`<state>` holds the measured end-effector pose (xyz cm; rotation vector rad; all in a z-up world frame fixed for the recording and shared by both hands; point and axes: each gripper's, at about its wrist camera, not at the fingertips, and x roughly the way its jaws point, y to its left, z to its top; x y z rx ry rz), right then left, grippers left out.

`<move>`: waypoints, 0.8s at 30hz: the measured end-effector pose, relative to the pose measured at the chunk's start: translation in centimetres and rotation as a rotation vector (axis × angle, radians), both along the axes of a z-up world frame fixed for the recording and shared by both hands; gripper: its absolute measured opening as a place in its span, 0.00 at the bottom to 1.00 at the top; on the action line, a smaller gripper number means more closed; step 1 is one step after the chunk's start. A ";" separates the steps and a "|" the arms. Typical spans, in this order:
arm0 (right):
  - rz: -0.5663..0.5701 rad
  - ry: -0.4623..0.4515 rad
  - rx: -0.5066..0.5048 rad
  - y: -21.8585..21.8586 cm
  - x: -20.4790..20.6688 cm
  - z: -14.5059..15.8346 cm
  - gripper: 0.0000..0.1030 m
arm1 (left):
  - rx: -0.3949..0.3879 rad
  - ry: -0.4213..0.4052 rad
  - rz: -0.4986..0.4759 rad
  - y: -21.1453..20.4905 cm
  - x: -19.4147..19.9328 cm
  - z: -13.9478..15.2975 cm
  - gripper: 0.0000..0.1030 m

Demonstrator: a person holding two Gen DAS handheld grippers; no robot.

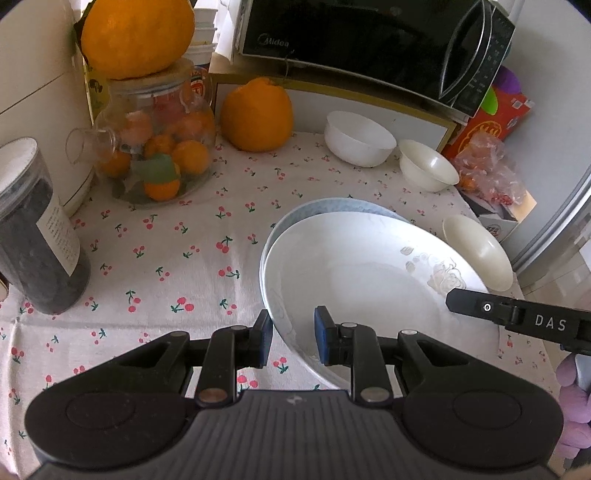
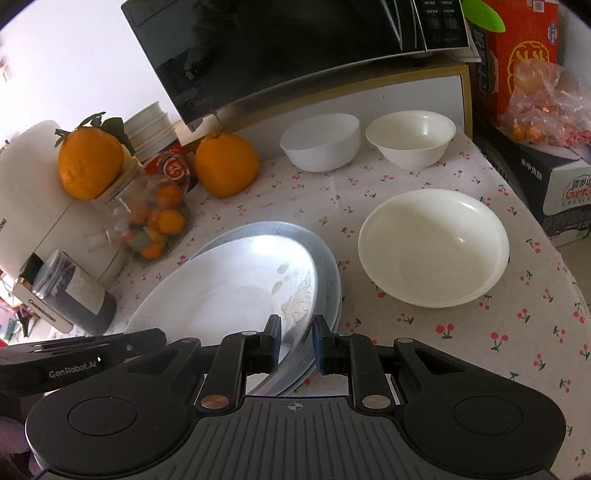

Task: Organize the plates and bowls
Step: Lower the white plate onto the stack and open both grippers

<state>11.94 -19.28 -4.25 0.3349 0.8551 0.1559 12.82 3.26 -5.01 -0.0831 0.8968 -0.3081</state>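
Both sets of fingers are closed on the white floral-patterned plate (image 1: pixel 369 273), one at each side of its near rim. On the left gripper (image 1: pixel 293 338) the fingers straddle the rim, one blue pad outside, one inside. On the right gripper (image 2: pixel 295 343) the fingers pinch the plate's other edge the same way. Under that plate, jutting out beyond the fingers, lies a pale blue-grey plate (image 2: pixel 327 266) on the cherry-print tabletop (image 1: pixel 166 258). To the right of the right fingers sits a wide cream shallow bowl (image 2: pixel 434 251). Farther ahead, near the black microwave oven (image 1: pixel 351 33), stand a white deep bowl (image 2: pixel 320 142) and a cream flared bowl (image 2: pixel 410 138), side by side.
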 end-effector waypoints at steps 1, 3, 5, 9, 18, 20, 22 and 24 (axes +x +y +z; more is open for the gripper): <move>0.001 -0.002 -0.005 0.1 0.0 0.0 0.18 | 0.000 0.001 0.001 0.0 0.1 -0.1 0.21; 0.005 -0.007 -0.019 0.2 0.1 0.0 0.18 | 0.001 0.004 0.004 0.0 0.1 -0.2 0.21; 0.009 -0.012 -0.034 0.4 0.1 0.0 0.18 | 0.004 -0.001 0.004 -0.1 0.2 -0.2 0.21; 0.018 -0.023 -0.062 0.5 0.0 0.1 0.18 | 0.011 -0.007 0.000 -0.2 0.2 -0.3 0.21; 0.028 -0.043 -0.129 1.3 -0.1 0.1 0.18 | 0.045 -0.035 0.001 -0.6 0.0 -0.4 0.21; 0.027 -0.046 -0.150 1.5 -0.1 0.2 0.18 | 0.063 -0.046 -0.002 -0.8 -0.1 -0.4 0.21; 0.023 -0.047 -0.176 1.7 0.0 0.2 0.18 | 0.097 -0.062 -0.013 -1.2 -0.3 -0.5 0.21; 0.025 -0.051 -0.186 1.6 0.0 0.2 0.18 | 0.133 -0.079 -0.023 -1.7 -0.5 -0.5 0.21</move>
